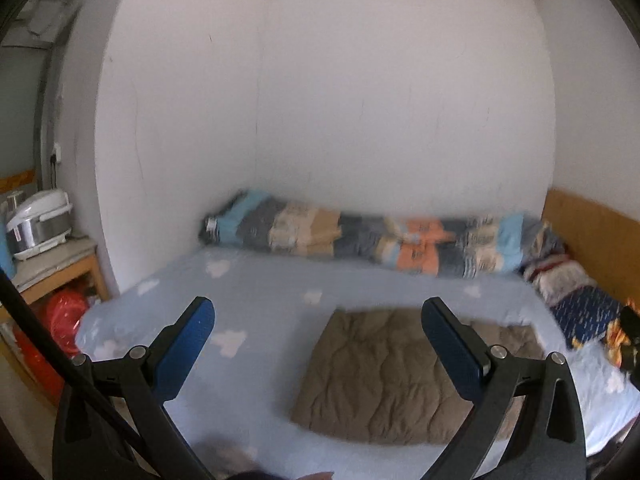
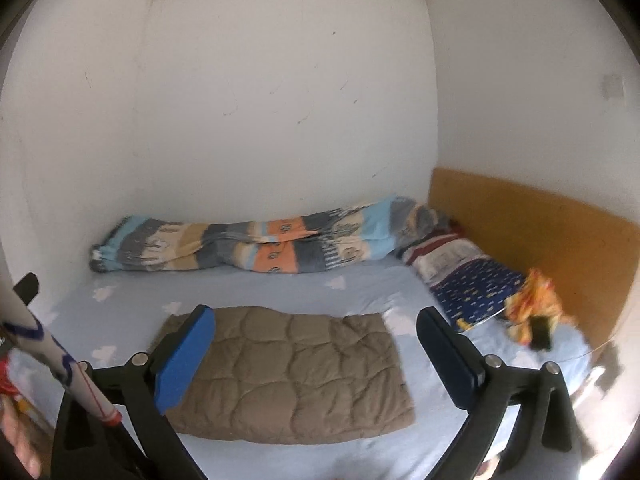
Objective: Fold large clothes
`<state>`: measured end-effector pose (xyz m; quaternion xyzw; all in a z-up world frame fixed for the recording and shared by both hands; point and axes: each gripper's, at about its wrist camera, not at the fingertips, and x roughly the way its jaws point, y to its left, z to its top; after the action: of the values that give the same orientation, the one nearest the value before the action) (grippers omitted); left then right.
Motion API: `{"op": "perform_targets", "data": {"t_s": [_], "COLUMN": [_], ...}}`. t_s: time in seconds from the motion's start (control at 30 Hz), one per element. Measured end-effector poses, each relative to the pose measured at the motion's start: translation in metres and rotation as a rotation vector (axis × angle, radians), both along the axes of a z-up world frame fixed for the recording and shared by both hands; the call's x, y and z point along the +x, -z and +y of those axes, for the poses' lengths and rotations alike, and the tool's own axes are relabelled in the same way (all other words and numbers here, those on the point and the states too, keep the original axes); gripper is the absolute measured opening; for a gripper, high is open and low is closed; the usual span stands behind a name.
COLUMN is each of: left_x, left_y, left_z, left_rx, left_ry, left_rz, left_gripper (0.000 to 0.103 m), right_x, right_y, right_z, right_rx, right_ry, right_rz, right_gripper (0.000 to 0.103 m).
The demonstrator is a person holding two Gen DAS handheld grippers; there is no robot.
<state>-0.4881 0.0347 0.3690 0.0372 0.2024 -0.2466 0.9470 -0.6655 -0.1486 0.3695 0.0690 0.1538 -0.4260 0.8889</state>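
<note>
A brown quilted garment (image 1: 384,376) lies folded into a flat rectangle on the light blue bed sheet (image 1: 260,280); it also shows in the right wrist view (image 2: 288,376) on the sheet (image 2: 248,288). My left gripper (image 1: 318,344) is open and empty, held above the bed's near side, apart from the garment. My right gripper (image 2: 316,350) is open and empty, also held above the garment without touching it.
A rolled patterned duvet (image 2: 256,248) lies along the back wall. Pillows (image 2: 472,280) and an orange-yellow cloth (image 2: 536,308) sit at the right by the wooden headboard (image 2: 540,232). A side table with a rice cooker (image 1: 40,224) stands left of the bed.
</note>
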Motion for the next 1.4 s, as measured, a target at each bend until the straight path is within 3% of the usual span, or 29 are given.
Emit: {"op": "perform_targets", "data": {"t_s": [0.17,0.37,0.57,1.4], "left_x": [0.03,0.038,0.035,0.015], "left_y": [0.027,0.044,0.048,0.053], "left_z": [-0.017,-0.022,-0.024,-0.043], "left_rx": [0.121,0.119,0.144,0.205], "left_ry": [0.007,0.05,0.024,0.082], "left_rz": [0.096,0.158,0.134,0.088], "left_gripper": [0.103,0.103,0.103,0.103], "right_x": [0.013,0.026,0.034,0.045], "right_y": [0.016,0.031,0.038,0.051], "right_z": [0.0,-0.002,-0.003,-0.004], "right_rx": [-0.012,0.007,0.011,0.034], "right_ry": [0.015,0.016,0.015,0.001], "right_rz": [0.048,0.092,0.119,0.152], "right_gripper": [0.103,0.103,0.103,0.103]}}
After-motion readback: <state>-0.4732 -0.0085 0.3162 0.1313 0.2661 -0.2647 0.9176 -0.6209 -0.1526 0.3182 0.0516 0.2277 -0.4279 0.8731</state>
